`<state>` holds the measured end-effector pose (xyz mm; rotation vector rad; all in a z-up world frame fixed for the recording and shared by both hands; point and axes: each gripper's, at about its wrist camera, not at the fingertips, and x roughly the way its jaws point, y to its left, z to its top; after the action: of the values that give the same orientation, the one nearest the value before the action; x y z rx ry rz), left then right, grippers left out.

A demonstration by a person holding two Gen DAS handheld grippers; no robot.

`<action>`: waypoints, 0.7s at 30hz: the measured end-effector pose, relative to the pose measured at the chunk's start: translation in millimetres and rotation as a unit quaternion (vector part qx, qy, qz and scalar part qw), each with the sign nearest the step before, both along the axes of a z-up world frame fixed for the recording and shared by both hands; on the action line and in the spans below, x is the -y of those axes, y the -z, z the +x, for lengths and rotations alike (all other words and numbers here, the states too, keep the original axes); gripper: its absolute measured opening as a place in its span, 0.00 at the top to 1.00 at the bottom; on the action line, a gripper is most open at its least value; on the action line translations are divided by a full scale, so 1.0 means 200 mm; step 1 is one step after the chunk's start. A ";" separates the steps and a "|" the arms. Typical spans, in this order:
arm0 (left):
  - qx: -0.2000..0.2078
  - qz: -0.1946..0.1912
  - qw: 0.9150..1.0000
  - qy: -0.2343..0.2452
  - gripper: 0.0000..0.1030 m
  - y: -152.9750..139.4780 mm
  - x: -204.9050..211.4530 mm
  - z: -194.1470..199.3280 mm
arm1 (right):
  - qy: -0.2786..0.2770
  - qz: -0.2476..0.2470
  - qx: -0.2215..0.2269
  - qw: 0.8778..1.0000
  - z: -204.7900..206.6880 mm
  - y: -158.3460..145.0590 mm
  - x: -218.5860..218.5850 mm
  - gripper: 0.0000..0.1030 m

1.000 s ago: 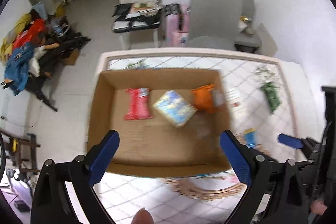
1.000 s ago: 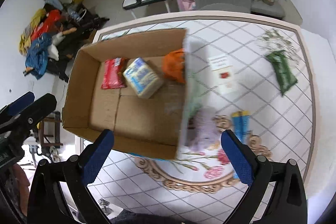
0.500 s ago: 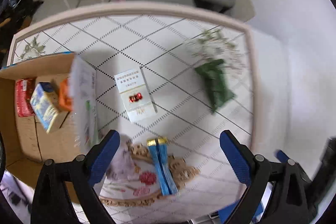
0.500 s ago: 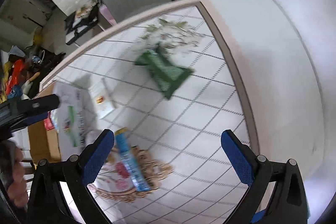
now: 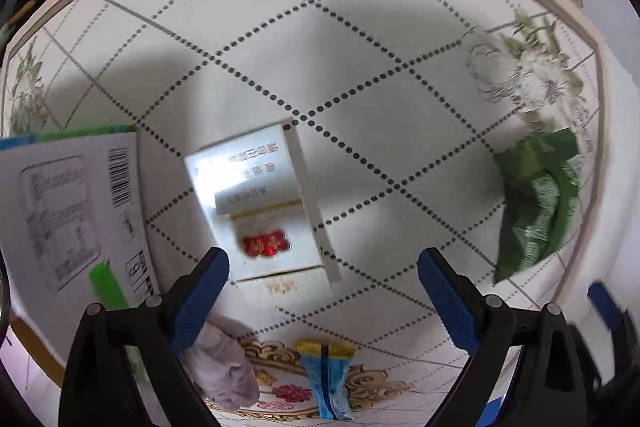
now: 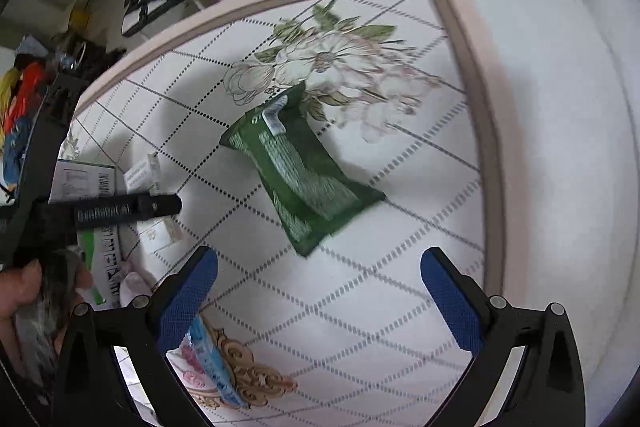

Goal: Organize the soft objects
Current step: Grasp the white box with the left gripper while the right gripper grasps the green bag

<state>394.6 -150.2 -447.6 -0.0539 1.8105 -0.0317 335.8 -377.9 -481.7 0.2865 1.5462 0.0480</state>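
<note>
While both tools point steeply down at the surface (image 5: 360,39), the left tool (image 5: 322,301) hangs over a white cigarette pack (image 5: 256,211), its jaws closing with nothing pressed between them. The right tool (image 6: 318,301) stands wide open and empty over a green snack pouch (image 6: 300,167) near the flower-printed corner. Beside the white pack's left is a cardboard box's printed flap (image 5: 68,211). At the near edge lie a blue sachet (image 5: 330,383) and a pale lilac soft object (image 5: 222,375).
</note>
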 end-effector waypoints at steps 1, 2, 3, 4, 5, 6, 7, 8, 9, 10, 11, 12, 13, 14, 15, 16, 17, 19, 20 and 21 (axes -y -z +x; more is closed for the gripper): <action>-0.006 -0.002 1.000 -0.002 0.23 0.02 0.00 0.00 | -0.005 0.000 -0.006 1.000 0.03 0.04 -0.01 0.00; -0.010 -0.006 1.000 -0.005 0.28 0.04 0.00 0.00 | -0.009 -0.001 -0.011 1.000 0.06 0.07 -0.02 0.00; -0.001 -0.001 1.000 -0.003 0.30 0.03 0.00 0.01 | -0.014 -0.003 -0.017 1.000 0.09 0.11 -0.03 0.00; 0.012 -0.001 1.000 0.005 0.43 0.02 0.01 0.02 | -0.019 -0.003 -0.020 1.000 0.12 0.15 -0.04 0.00; 0.017 0.001 1.000 0.015 0.50 0.01 0.03 0.03 | -0.021 -0.002 -0.022 1.000 0.15 0.17 -0.05 0.01; 0.020 0.005 1.000 0.021 0.62 0.00 0.03 0.04 | -0.024 0.001 -0.027 0.999 0.17 0.21 -0.06 0.01; 0.022 0.000 0.999 0.025 0.67 -0.01 0.04 0.04 | -0.027 0.003 -0.032 0.999 0.19 0.24 -0.07 0.04; 0.022 -0.007 0.999 0.028 0.68 -0.01 0.05 0.05 | -0.030 0.001 -0.035 0.999 0.21 0.26 -0.07 0.10; 0.023 -0.010 0.999 0.033 0.73 -0.02 0.06 0.05 | -0.030 0.002 -0.039 0.999 0.22 0.29 -0.08 0.18; 0.026 -0.011 0.999 0.036 0.77 -0.02 0.06 0.05 | -0.028 0.004 -0.043 0.999 0.23 0.31 -0.08 0.33; 0.026 -0.021 0.999 0.038 0.79 -0.03 0.07 0.05 | -0.024 0.005 -0.038 0.999 0.23 0.31 -0.08 0.39; 0.020 -0.032 0.999 0.037 0.80 -0.03 0.08 0.04 | -0.018 0.015 -0.034 0.999 0.23 0.30 -0.08 0.46; 0.012 -0.042 0.998 0.034 0.80 -0.02 0.08 0.03 | -0.015 0.016 -0.037 0.999 0.22 0.30 -0.08 0.50; 0.005 -0.056 0.998 0.036 0.80 -0.02 0.10 0.01 | -0.014 0.015 -0.040 0.999 0.21 0.30 -0.08 0.52; 0.003 -0.060 0.997 0.042 0.80 -0.01 0.11 -0.01 | -0.017 0.013 -0.041 0.999 0.19 0.30 -0.08 0.52; 0.006 -0.058 0.997 0.050 0.80 -0.01 0.12 -0.03 | -0.017 0.014 -0.041 0.999 0.18 0.30 -0.07 0.53; 0.010 -0.058 0.997 0.055 0.80 -0.01 0.11 -0.05 | -0.016 0.016 -0.042 0.999 0.17 0.31 -0.07 0.53; 0.010 -0.049 0.997 0.056 0.80 0.01 0.11 -0.11 | -0.014 0.018 -0.043 0.999 0.14 0.31 -0.07 0.53; 0.014 -0.047 0.997 0.052 0.80 0.00 0.11 -0.13 | -0.011 0.019 -0.043 0.999 0.14 0.31 -0.07 0.53; 0.025 -0.047 0.997 0.049 0.79 -0.02 0.10 -0.14 | -0.012 0.023 -0.042 0.999 0.13 0.31 -0.07 0.53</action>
<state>366.3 -170.7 -442.7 -0.0317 1.7604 -0.1872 361.5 -363.5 -543.9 0.3103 1.6331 0.0924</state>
